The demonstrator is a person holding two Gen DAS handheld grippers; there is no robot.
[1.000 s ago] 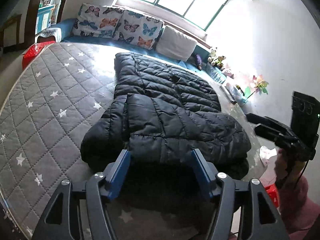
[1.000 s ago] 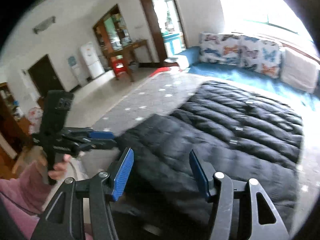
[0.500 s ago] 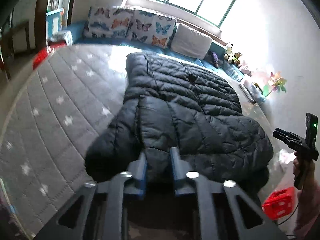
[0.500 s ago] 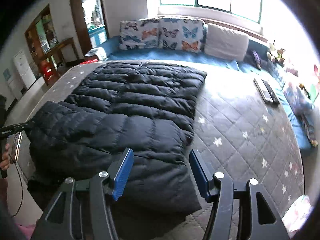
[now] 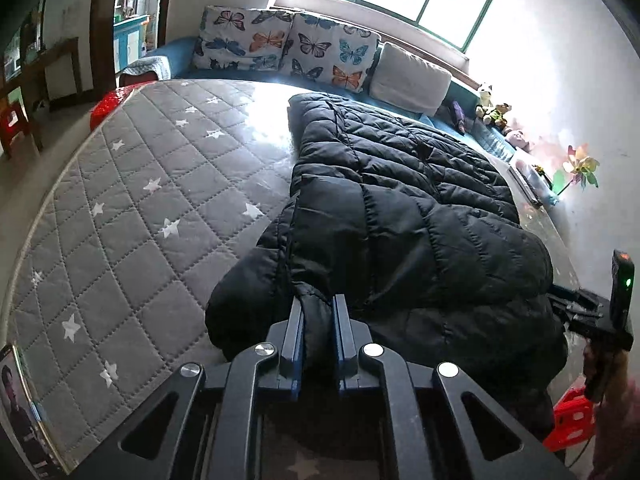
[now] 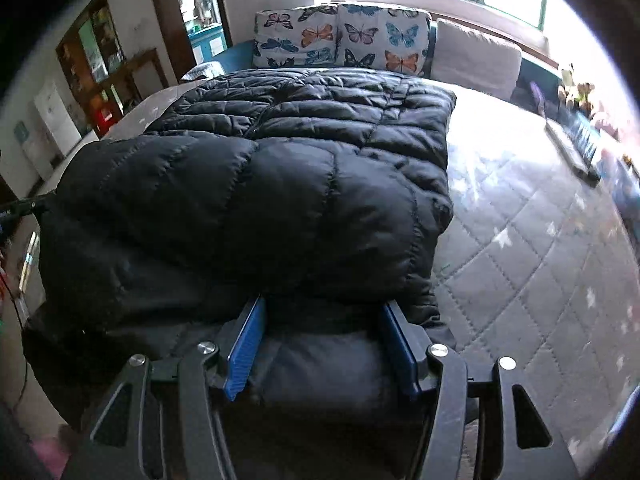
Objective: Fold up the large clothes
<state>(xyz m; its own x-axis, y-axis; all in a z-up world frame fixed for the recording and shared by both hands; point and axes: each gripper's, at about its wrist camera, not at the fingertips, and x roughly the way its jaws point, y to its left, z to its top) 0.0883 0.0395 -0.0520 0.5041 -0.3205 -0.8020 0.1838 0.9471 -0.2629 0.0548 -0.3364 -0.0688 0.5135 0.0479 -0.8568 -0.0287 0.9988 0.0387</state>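
A black quilted puffer jacket [image 5: 400, 208] lies on the grey star-quilted mattress [image 5: 132, 200], its near part folded over itself. My left gripper [image 5: 318, 308] is shut on a pinch of the jacket's near left edge. In the right wrist view the jacket [image 6: 280, 184] fills the middle. My right gripper [image 6: 320, 320] is open, its blue pads astride the jacket's near right edge, with fabric lying between the fingers. The right gripper also shows in the left wrist view [image 5: 576, 304], held at the jacket's right side.
Butterfly cushions [image 5: 288, 48] and a grey pillow [image 5: 412, 80] line the far side under the window. Toys and a pinwheel [image 5: 580, 168] stand along the right wall. A red stool [image 5: 572, 420] stands on the floor at the right. The mattress edge [image 5: 24, 264] curves at the left.
My left gripper closed onto the jacket's near left edge and pinches it. My right gripper swung round and moved in, open, over the jacket's near right edge.
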